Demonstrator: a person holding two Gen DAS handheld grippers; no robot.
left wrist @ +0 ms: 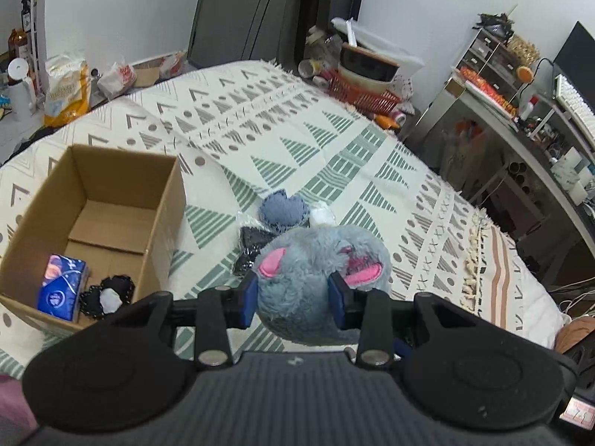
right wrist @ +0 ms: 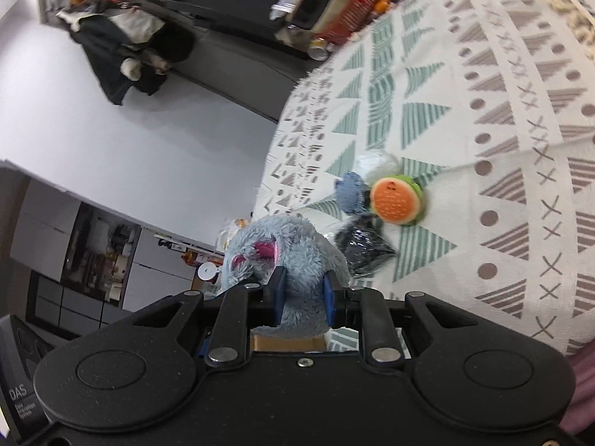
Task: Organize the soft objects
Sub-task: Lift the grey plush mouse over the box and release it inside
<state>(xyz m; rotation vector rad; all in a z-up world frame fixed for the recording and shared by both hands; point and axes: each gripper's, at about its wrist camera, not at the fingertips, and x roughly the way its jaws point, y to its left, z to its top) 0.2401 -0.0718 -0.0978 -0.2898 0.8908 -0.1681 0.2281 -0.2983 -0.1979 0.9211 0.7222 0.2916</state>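
Both grippers clamp one grey plush toy (left wrist: 319,260) with pink ears, held above the bed (left wrist: 334,141). The left gripper (left wrist: 293,299) has its jaws pressed into the toy's body; the right gripper (right wrist: 302,297) has its jaws closed on a narrower part of the same toy (right wrist: 286,256). Left of the toy stands an open cardboard box (left wrist: 163,223) holding a blue tissue pack (left wrist: 61,282) and a black pouch (left wrist: 108,293). Beyond the toy on the bed lie a blue heart cushion (left wrist: 282,210), a black packet (right wrist: 362,249) and a burger-shaped toy (right wrist: 396,200).

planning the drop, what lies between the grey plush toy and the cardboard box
Left wrist view: only bare patterned blanket between the grey plush toy and the cardboard box.
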